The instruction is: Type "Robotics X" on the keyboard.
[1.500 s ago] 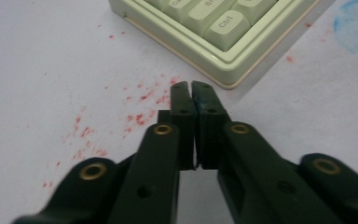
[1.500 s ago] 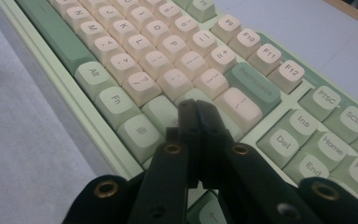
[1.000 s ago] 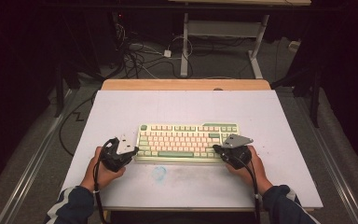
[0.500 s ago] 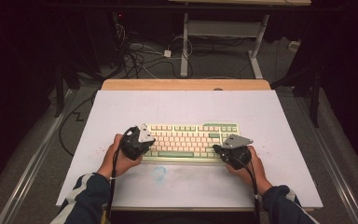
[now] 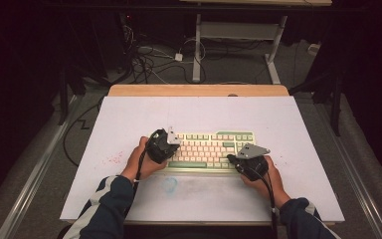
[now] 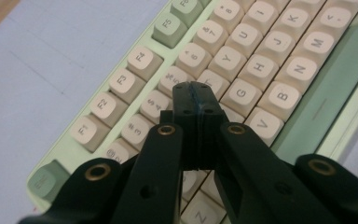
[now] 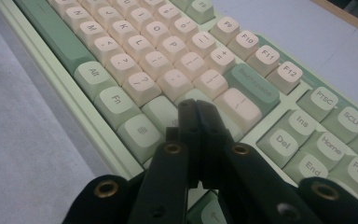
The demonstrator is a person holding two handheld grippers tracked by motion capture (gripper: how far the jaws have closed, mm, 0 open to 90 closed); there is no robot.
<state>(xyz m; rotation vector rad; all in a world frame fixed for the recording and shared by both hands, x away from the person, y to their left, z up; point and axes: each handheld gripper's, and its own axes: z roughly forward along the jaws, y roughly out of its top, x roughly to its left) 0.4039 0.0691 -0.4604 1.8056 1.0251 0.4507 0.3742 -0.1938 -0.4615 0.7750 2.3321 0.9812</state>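
A pale green keyboard with cream and green keys lies on the white table top. My left gripper hangs over the keyboard's left end, jaws shut with nothing between them. In the left gripper view the left gripper has its tips above the letter keys near the number row. My right gripper rests at the keyboard's lower right part, also shut and empty. Seen in the right gripper view, the right gripper points at the green keys beside the Backspace key.
A faint blue smudge and reddish specks mark the table in front and to the left. The table's wooden back edge borders a dark floor with cables and a white desk frame.
My left hand and gripper have moved right from beside the keyboard to over its left end. The right gripper has kept still.
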